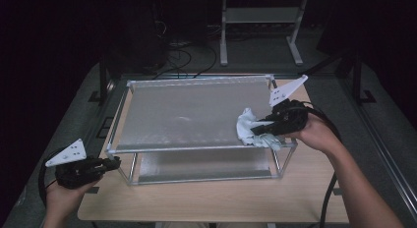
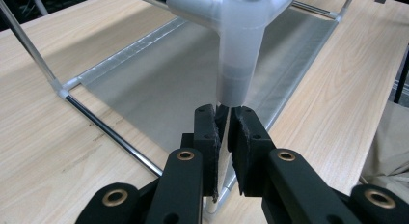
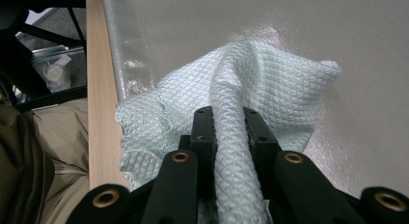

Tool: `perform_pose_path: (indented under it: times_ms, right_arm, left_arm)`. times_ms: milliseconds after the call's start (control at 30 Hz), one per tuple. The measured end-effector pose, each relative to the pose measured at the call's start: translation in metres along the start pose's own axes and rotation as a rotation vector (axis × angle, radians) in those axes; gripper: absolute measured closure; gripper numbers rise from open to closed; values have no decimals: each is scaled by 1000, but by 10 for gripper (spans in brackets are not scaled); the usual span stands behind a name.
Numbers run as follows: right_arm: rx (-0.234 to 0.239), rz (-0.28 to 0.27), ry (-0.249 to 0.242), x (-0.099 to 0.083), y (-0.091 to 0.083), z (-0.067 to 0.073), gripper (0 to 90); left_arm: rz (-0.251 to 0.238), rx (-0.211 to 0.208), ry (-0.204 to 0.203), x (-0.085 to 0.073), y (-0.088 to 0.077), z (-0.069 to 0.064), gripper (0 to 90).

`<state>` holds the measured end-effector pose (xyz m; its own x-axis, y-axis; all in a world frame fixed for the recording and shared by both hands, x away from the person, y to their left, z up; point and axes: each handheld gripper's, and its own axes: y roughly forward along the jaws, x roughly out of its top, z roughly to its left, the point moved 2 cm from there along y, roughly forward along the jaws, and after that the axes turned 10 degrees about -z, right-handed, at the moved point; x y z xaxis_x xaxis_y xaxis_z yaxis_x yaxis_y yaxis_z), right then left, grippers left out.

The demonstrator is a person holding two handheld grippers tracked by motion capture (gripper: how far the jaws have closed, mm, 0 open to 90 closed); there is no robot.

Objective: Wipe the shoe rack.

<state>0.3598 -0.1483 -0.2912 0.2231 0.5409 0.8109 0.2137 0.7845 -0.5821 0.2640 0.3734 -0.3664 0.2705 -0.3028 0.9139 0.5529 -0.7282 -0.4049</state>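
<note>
A two-tier metal rack stands on the table, and its silvery top shelf (image 1: 192, 115) is bare except for a white quilted cloth (image 1: 246, 128) at its front right corner. My right gripper (image 1: 256, 126) is shut on a bunched fold of that cloth (image 3: 270, 74), which lies on the shelf fabric (image 3: 289, 21) beyond the jaws (image 3: 225, 115). My left gripper (image 1: 117, 162) is at the rack's front left corner. There it (image 2: 226, 113) is shut on the thin upright post just under the white plastic corner joint (image 2: 238, 55).
The rack's lower shelf (image 1: 201, 164) lies just above the wooden table (image 1: 206, 198). The table's front edge is close to the person's hands. A white metal stand (image 1: 260, 21) and cables (image 1: 187, 56) are on the floor behind the table.
</note>
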Motion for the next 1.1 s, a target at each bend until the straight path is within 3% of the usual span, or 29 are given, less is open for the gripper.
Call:
perform_pose_path:
  times_ms: [233,467,700,867,1100]
  right_arm:
    - [-39,-2,45,-13,-20,-10,774]
    - [-10,1,16,-1,-1,-5,773]
    - [-38,-6,47,-8,-10,-13,774]
    - [-30,2,22,-1,-1,-11,773]
    - [-48,7,28,-4,-7,-13,772]
  left_arm:
    - [-11,-3,3,-1,1,0,810]
    - [0,-3,10,0,-1,0,810]
    - [-12,5,-3,-3,-4,3,809]
    - [-6,5,-2,-3,-7,4,809]
    - [-12,7,6,-3,-5,3,809]
